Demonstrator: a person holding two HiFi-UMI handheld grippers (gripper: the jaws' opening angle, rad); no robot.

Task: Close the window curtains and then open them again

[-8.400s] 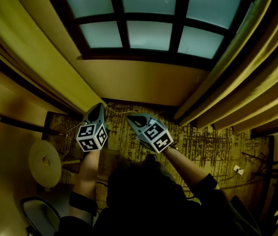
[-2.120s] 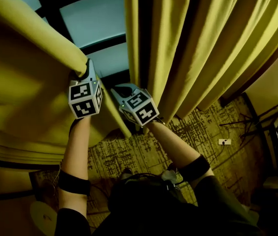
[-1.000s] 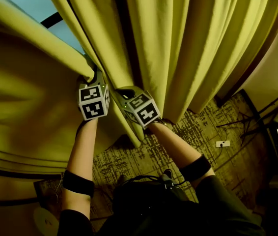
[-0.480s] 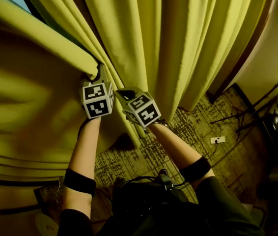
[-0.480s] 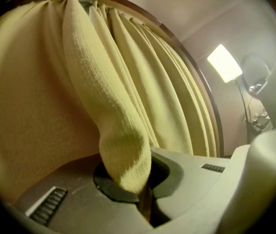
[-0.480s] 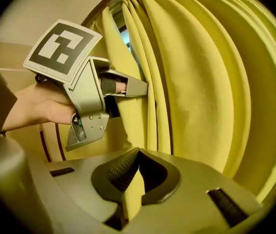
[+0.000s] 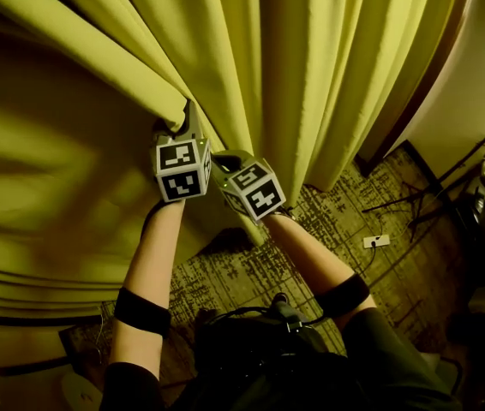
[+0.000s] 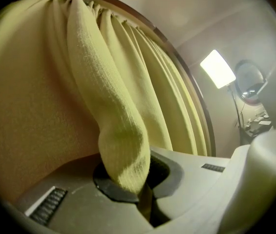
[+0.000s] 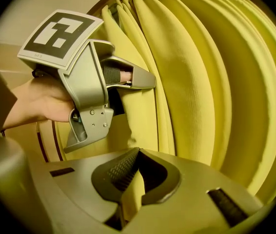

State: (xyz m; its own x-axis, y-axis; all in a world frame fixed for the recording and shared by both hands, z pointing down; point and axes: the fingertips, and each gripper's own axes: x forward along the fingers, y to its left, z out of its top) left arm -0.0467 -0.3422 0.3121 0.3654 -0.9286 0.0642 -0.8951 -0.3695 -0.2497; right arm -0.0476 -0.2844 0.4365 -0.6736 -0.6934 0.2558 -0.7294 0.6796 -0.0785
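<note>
Two yellow curtains hang in front of me. The left curtain [image 7: 62, 135] is stretched across the left of the head view, and the right curtain [image 7: 328, 75] hangs in deep folds. My left gripper [image 7: 189, 116] is shut on the left curtain's leading fold [image 8: 111, 116], which is bunched between its jaws. Just to its right, my right gripper [image 7: 223, 157] is shut on the edge fold [image 9: 143, 126] of the right curtain. The two grippers stand side by side, almost touching. The left gripper [image 9: 145, 80] also shows in the right gripper view. The window is hidden behind the cloth.
A patterned carpet [image 7: 328, 229] lies below, with a white socket block [image 7: 375, 241] and cables at the right. A wall stands right of the curtains. A lit lamp [image 8: 217, 68] glows at the right in the left gripper view.
Both grippers have moved right with the curtain edges in them. The strip of window at the upper left is now covered by the left curtain.
</note>
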